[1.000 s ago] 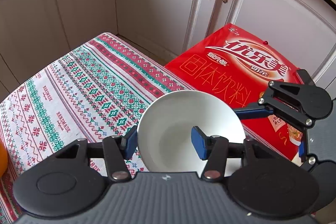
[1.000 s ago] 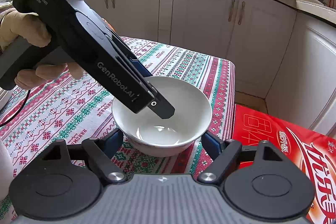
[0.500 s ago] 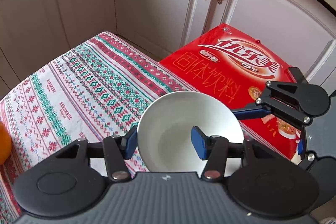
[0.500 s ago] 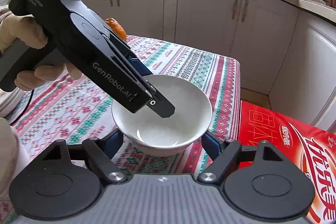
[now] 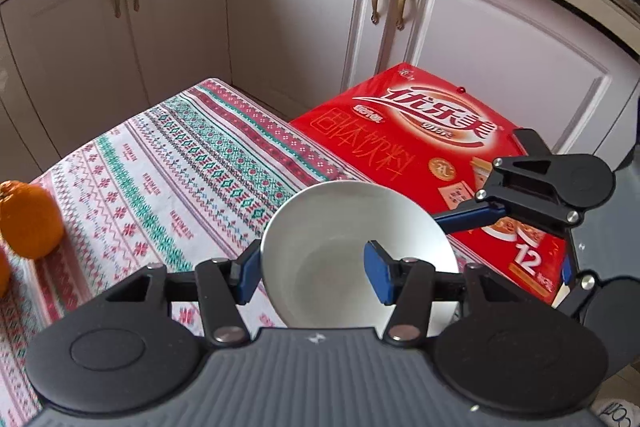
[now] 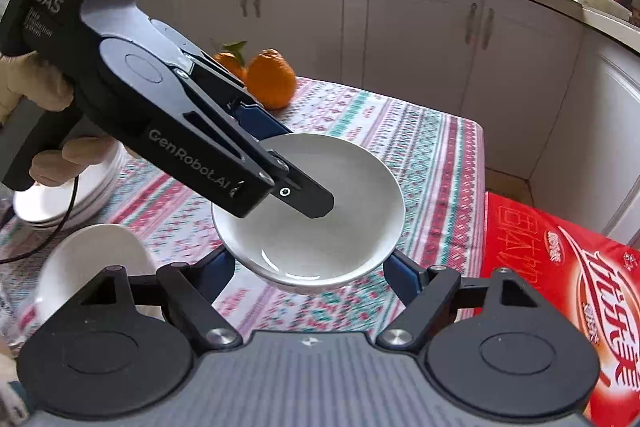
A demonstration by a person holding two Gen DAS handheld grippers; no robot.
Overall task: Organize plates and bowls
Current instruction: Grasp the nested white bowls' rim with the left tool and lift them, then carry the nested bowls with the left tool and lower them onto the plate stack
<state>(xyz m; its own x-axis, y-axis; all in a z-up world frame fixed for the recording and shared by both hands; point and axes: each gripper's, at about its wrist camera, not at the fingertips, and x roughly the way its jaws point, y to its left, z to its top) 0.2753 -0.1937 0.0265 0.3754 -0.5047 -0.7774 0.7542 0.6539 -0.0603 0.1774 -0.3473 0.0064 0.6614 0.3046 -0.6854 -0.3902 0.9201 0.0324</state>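
Observation:
Both grippers hold one white bowl above the patterned tablecloth. My left gripper pinches its near wall, with one blue pad outside the rim and the other inside. In the right wrist view my right gripper clamps the bowl low across its body, a pad on each side. There the left gripper's inner finger reaches into the bowl, and a person's hand holds its handle. A second white bowl and a stack of white plates sit at the left.
Two oranges lie on the far part of the table. A red carton stands beside the table edge, below it. White cabinets close off the back and right.
Both grippers have carried the bowl up and across the table, still holding it the same way. The oranges, the plate stack and the second bowl have come into view.

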